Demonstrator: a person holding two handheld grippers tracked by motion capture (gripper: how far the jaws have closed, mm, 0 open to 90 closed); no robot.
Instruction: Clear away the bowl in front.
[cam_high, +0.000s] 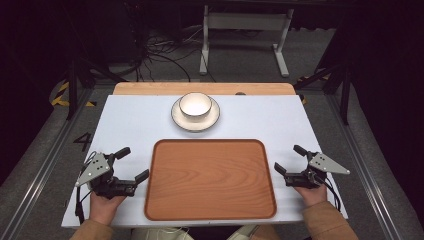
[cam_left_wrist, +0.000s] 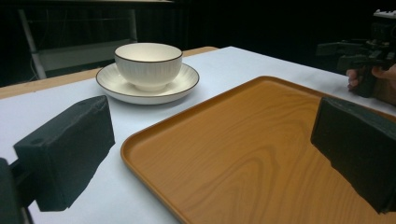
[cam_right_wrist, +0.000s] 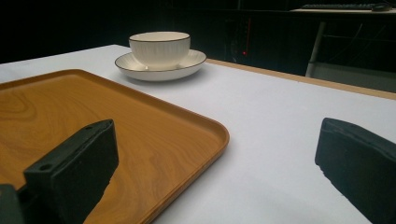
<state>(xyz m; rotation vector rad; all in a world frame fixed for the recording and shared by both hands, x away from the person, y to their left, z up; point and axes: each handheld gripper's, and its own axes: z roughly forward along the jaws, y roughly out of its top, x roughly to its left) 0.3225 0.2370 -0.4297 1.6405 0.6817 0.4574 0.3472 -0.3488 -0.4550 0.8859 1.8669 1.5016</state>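
Tray (cam_high: 210, 180) mid-table; left claw (cam_high: 134, 164), right claw (cam_high: 290, 160) agape beside edges.

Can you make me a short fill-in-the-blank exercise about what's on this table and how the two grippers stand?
1. The white bowl sits on a ____.
2. The wooden tray holds ____.
3. The left gripper and the right gripper both have their jaws ____.
4. The bowl stands on the ____ side of the tray from the person.

Missing words: saucer; nothing; open; far
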